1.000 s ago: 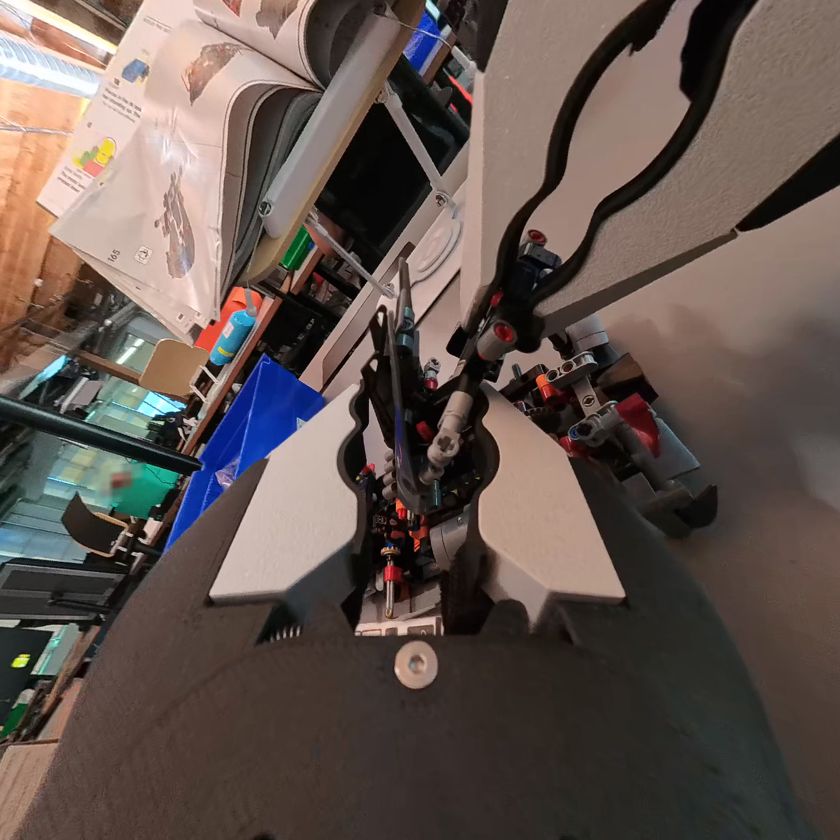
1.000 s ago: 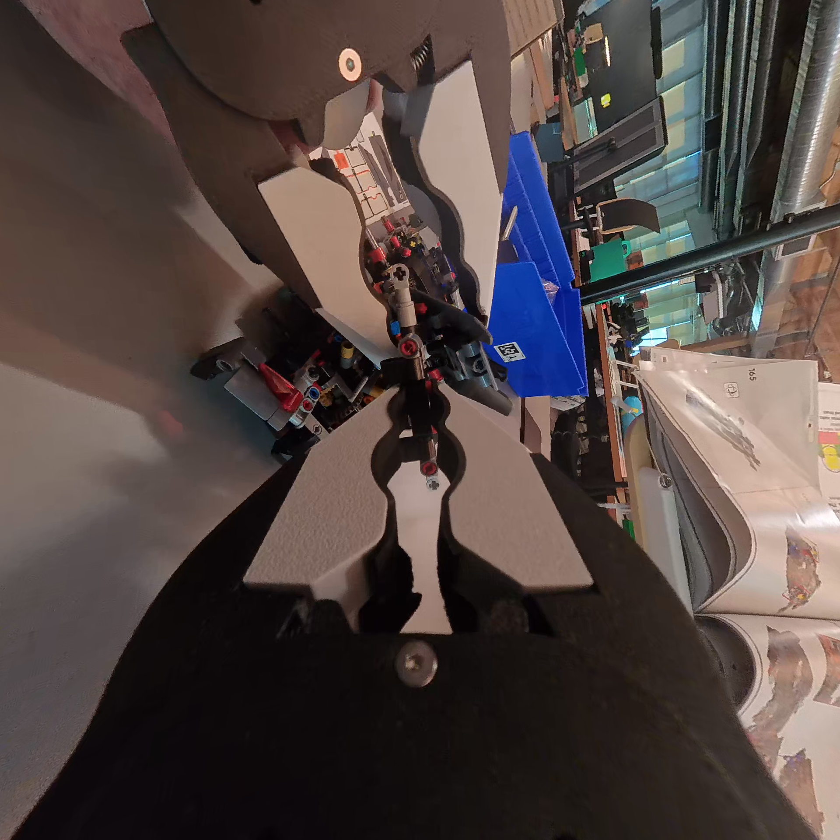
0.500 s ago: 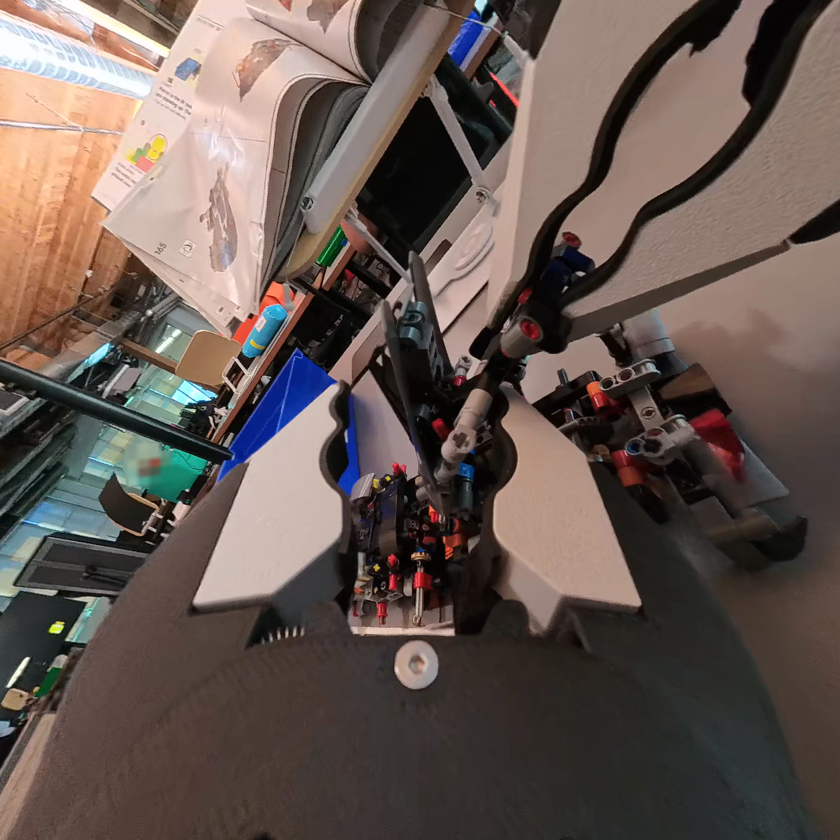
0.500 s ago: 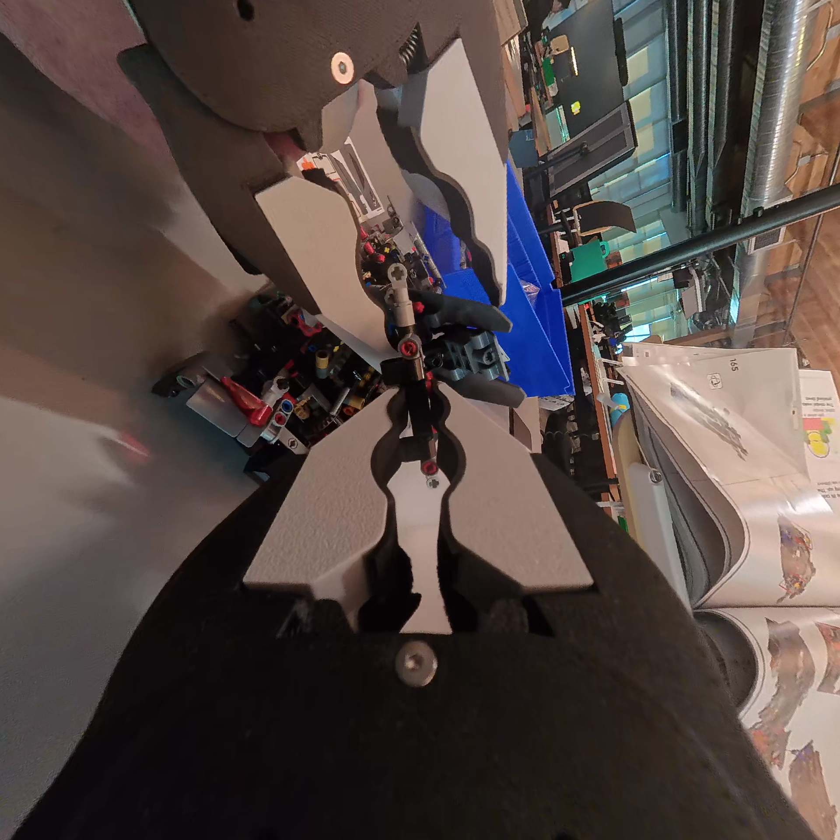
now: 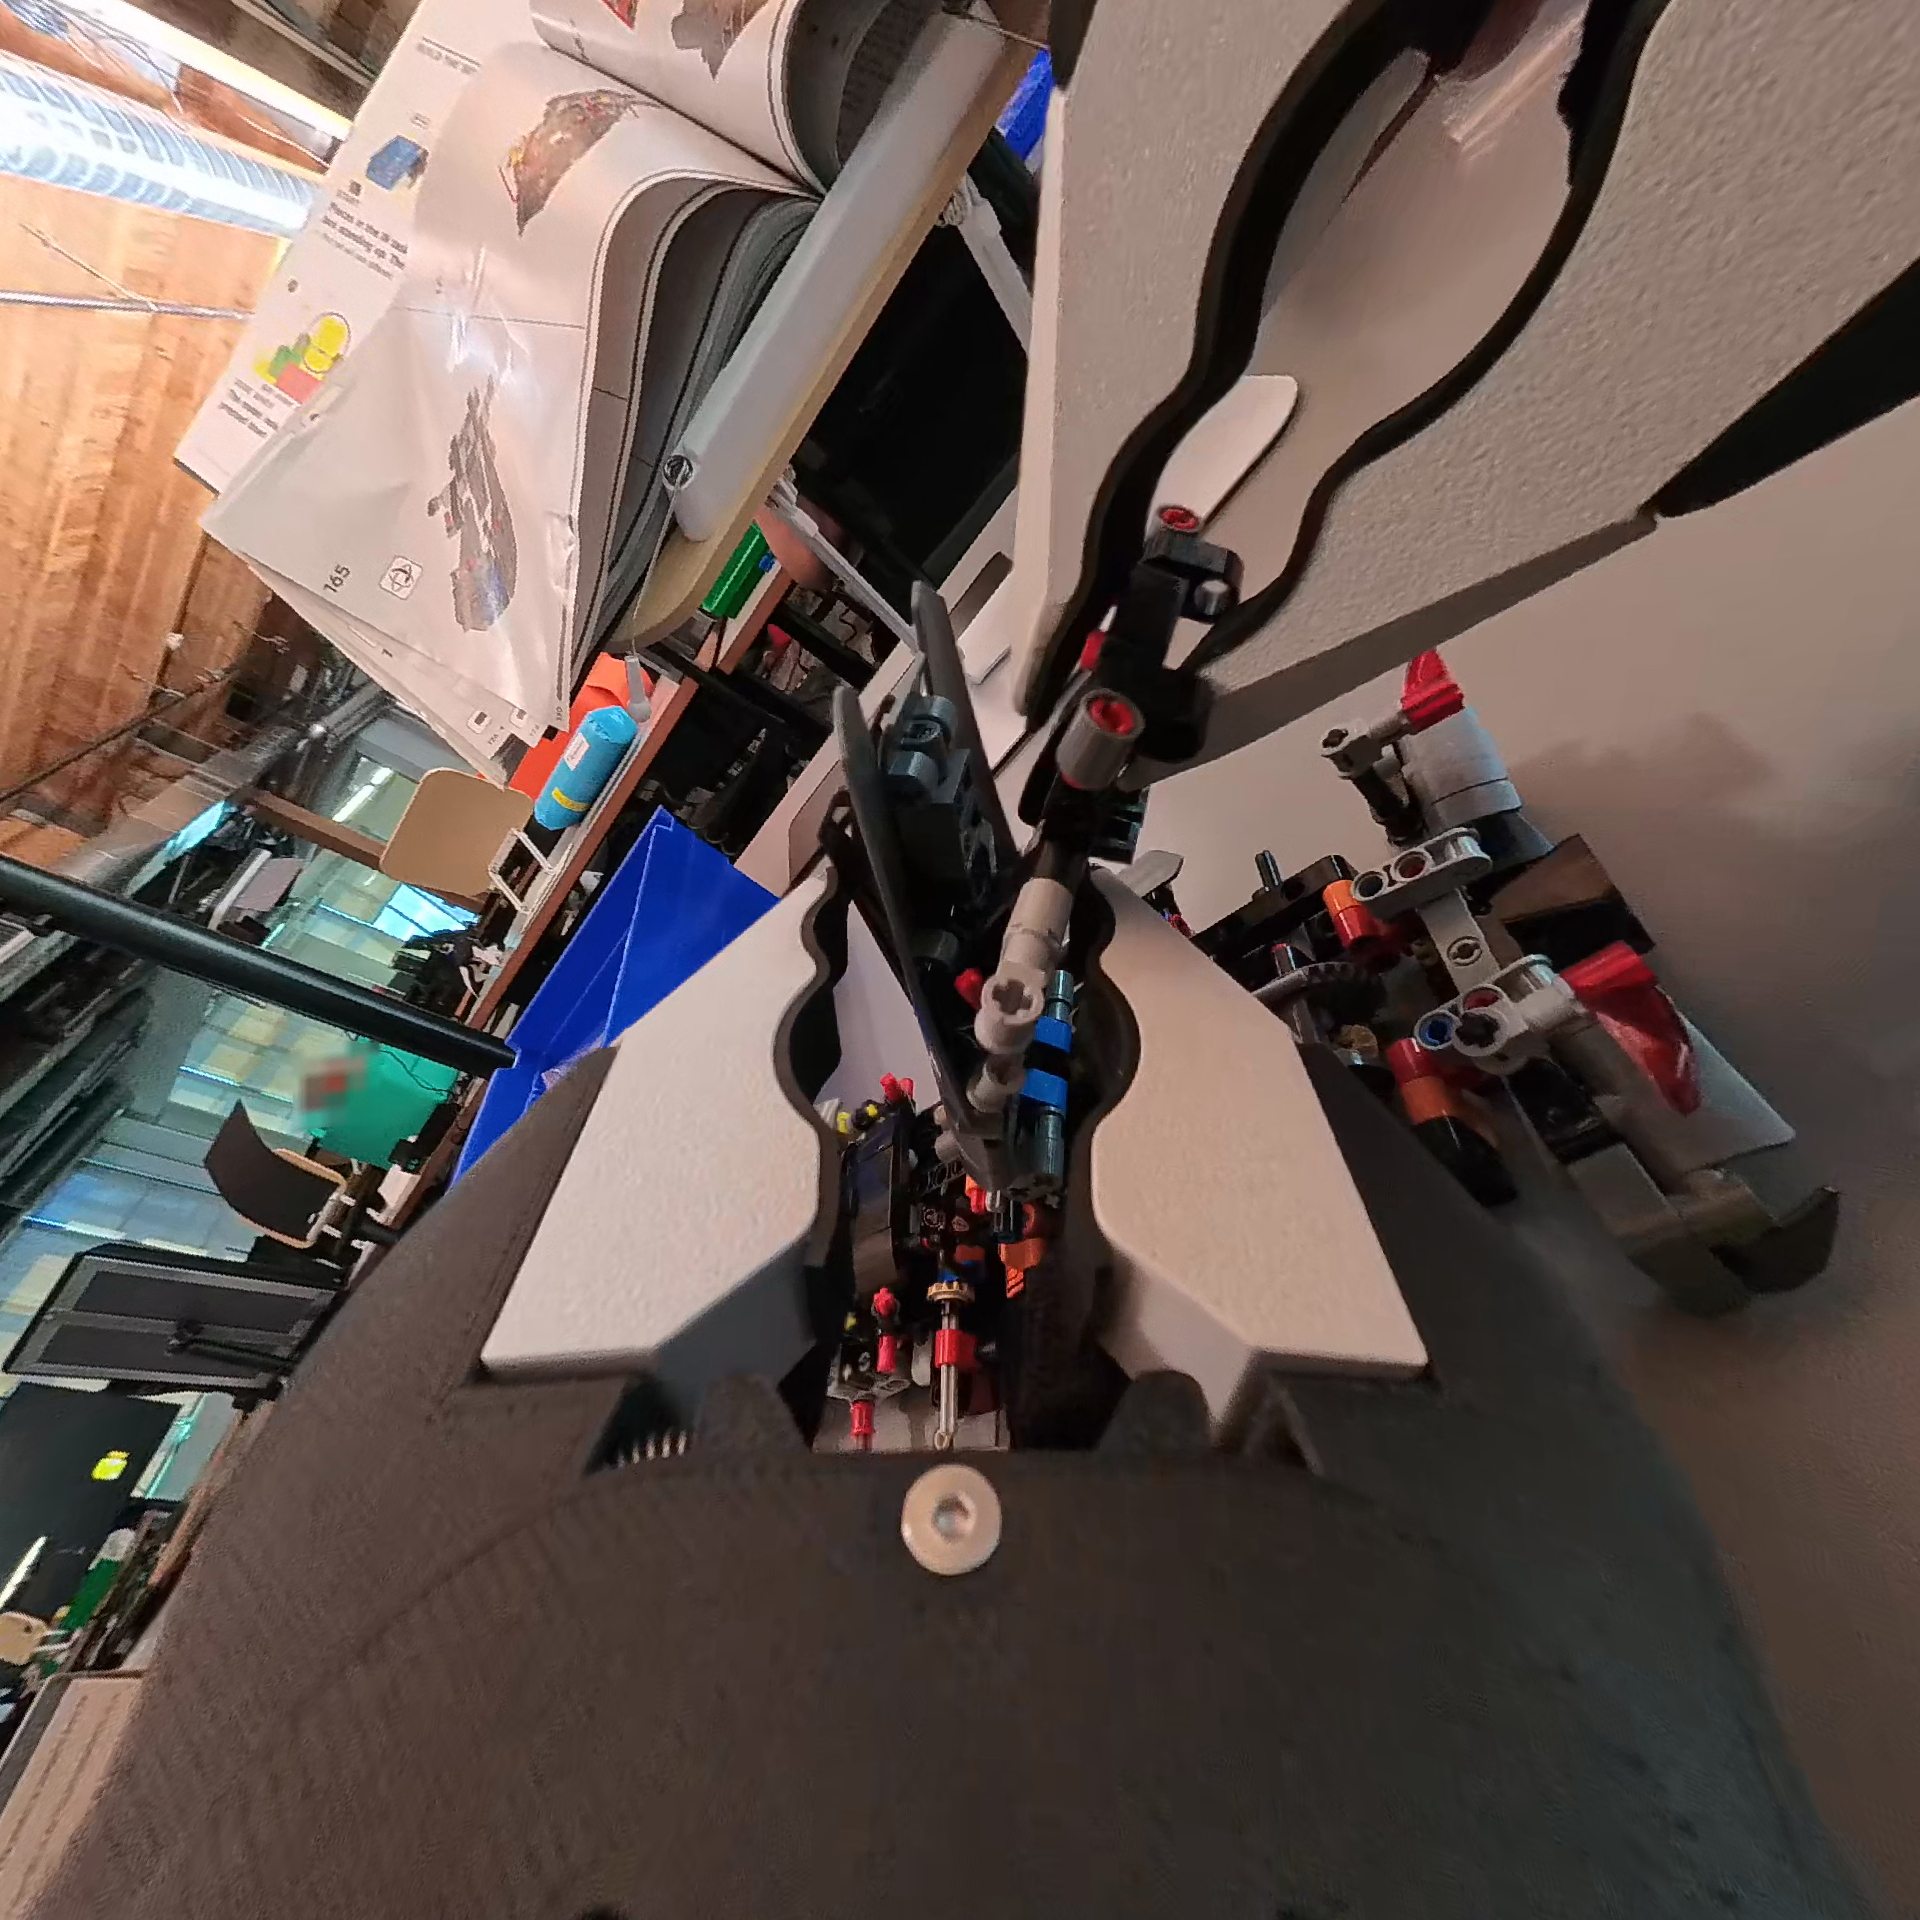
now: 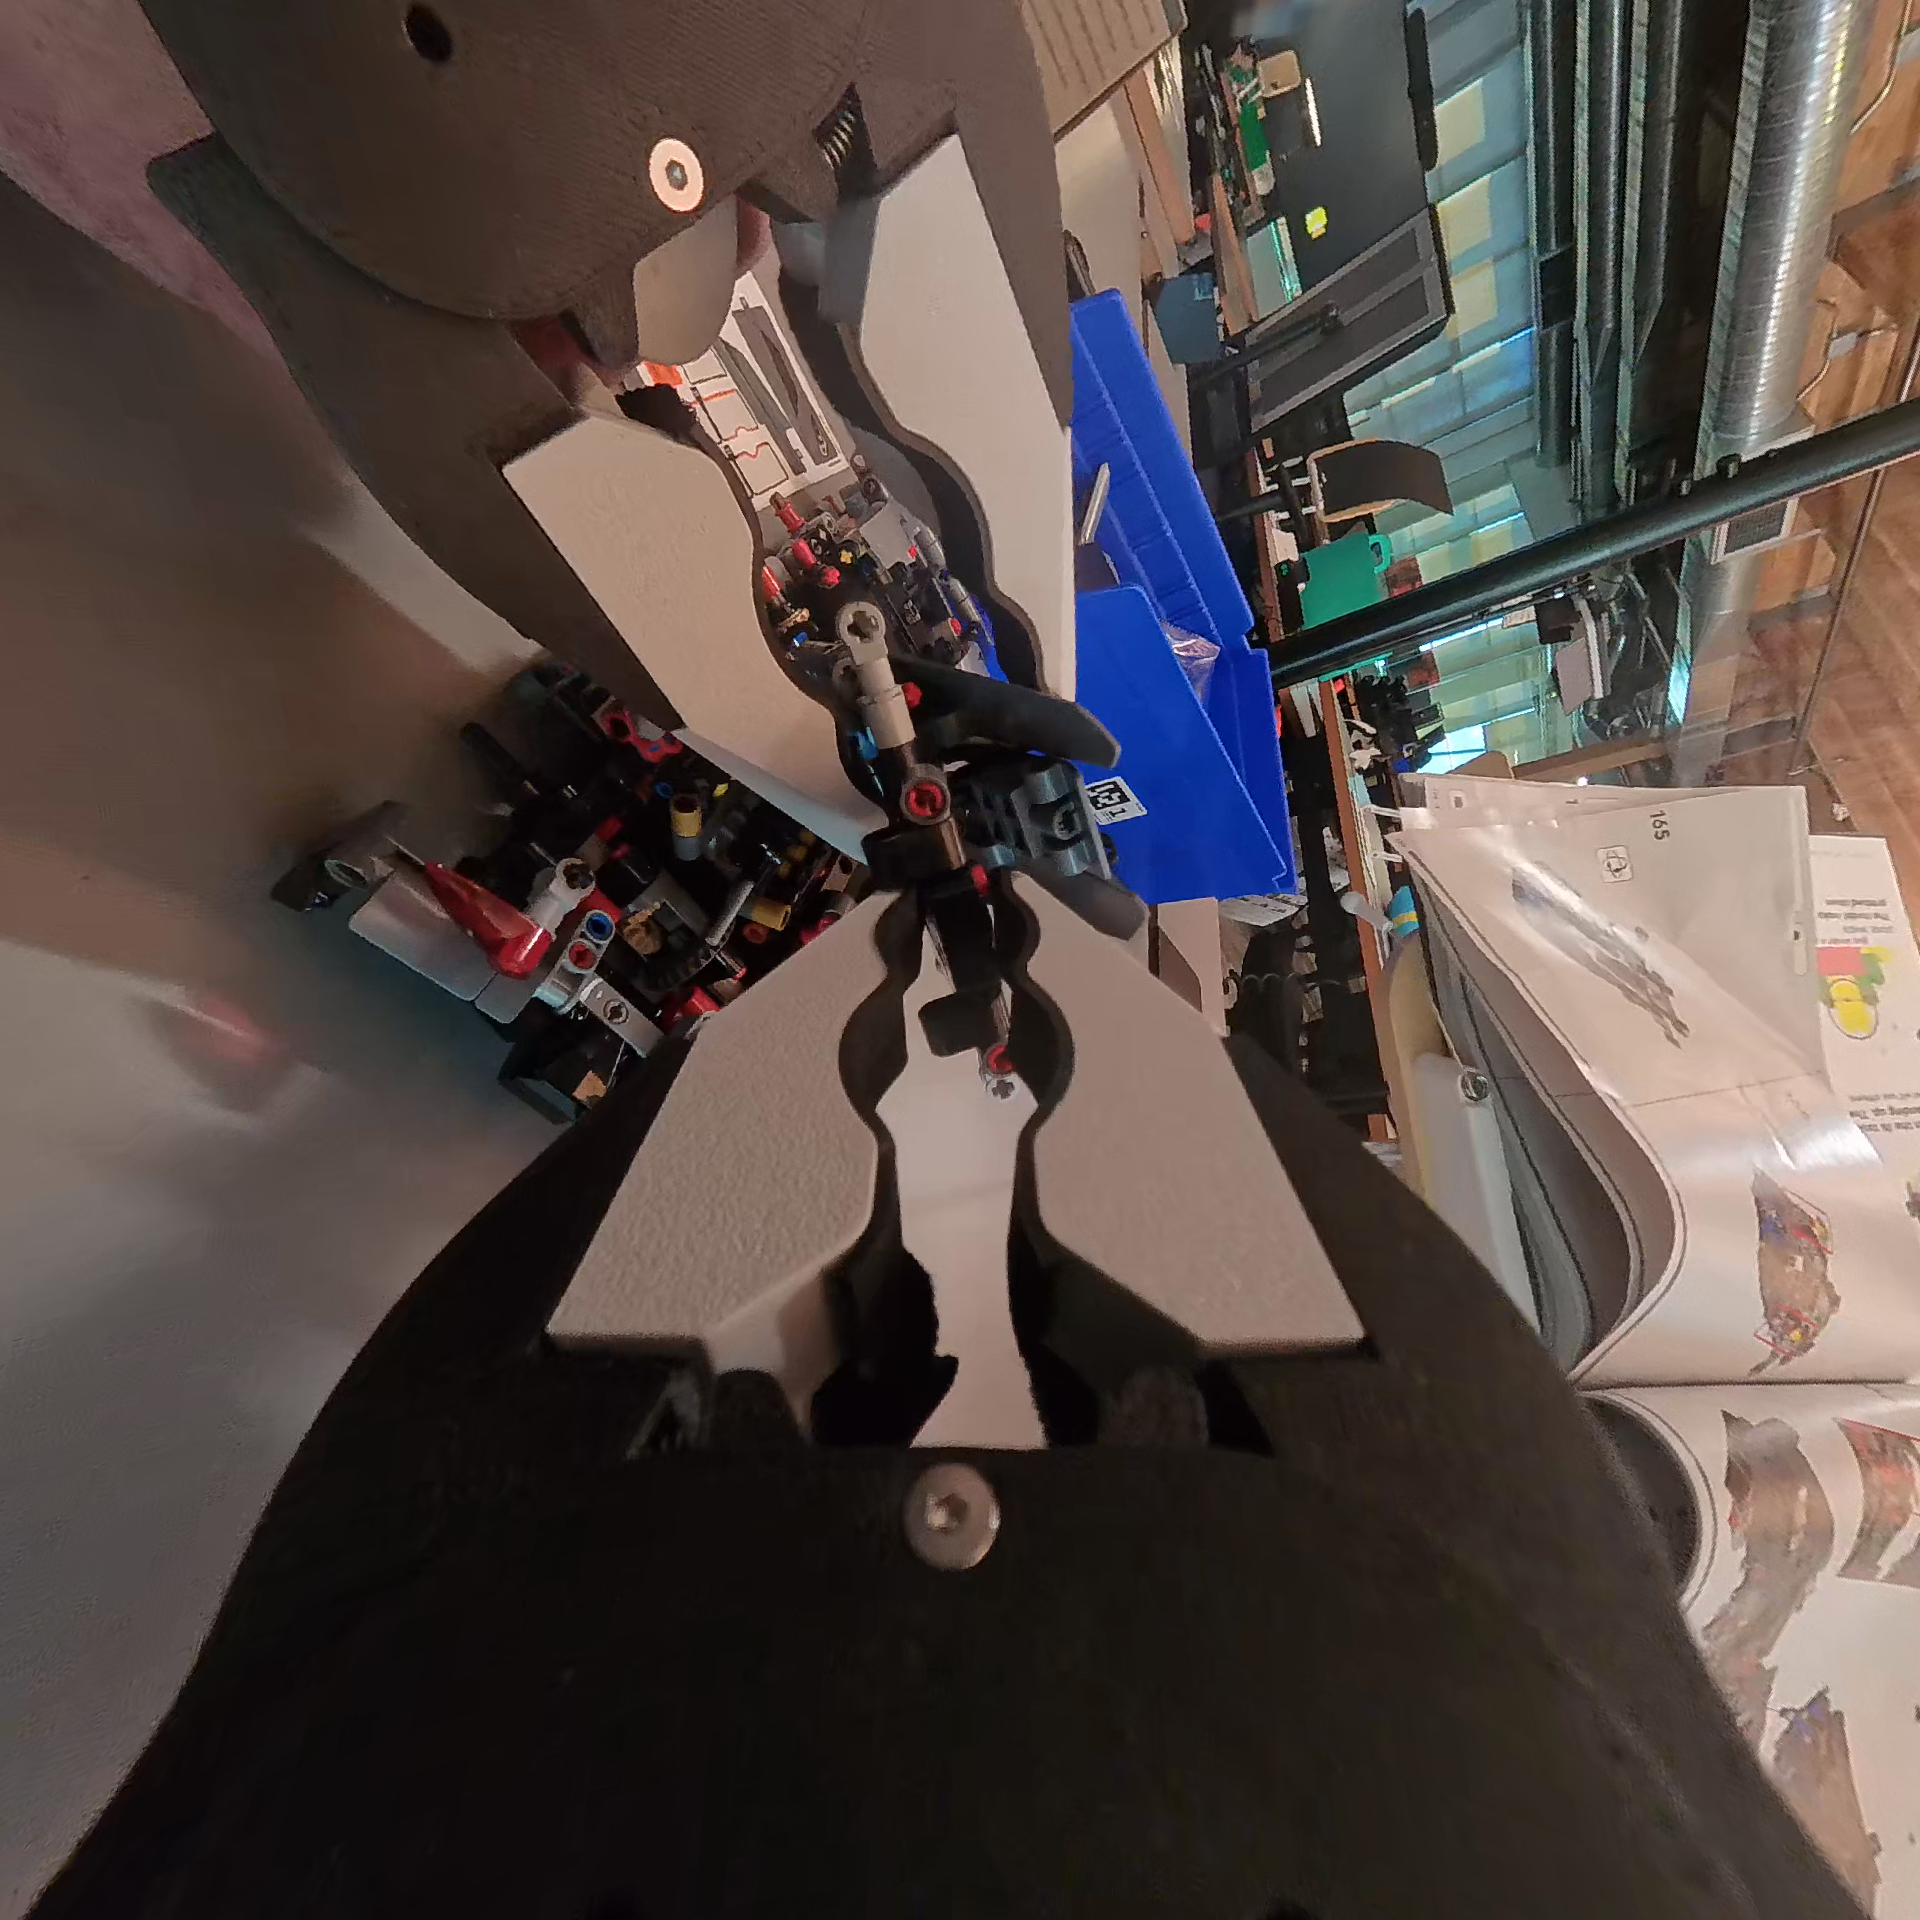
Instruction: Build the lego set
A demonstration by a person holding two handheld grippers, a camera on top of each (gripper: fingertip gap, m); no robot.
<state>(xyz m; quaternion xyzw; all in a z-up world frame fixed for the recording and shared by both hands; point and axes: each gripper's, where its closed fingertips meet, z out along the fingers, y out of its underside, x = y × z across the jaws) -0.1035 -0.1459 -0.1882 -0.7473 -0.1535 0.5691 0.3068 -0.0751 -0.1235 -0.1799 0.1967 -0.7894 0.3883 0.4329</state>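
At frame centre, the right gripper [image 6: 961,935] clamps the black rod assembly [image 6: 940,831], long axis pointing up-frame into the left gripper [image 5: 961,997], which stands narrow around its grey tip [image 5: 1023,971].

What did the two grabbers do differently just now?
The left gripper's jaws spread apart, loosening around the small lego assembly. The right gripper stayed shut on it.

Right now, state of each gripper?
Left gripper: jaws partly apart around the dark panelled lego sub-assembly; firm grip cannot be told.
Right gripper: shut on the black lego linkage with red pins.
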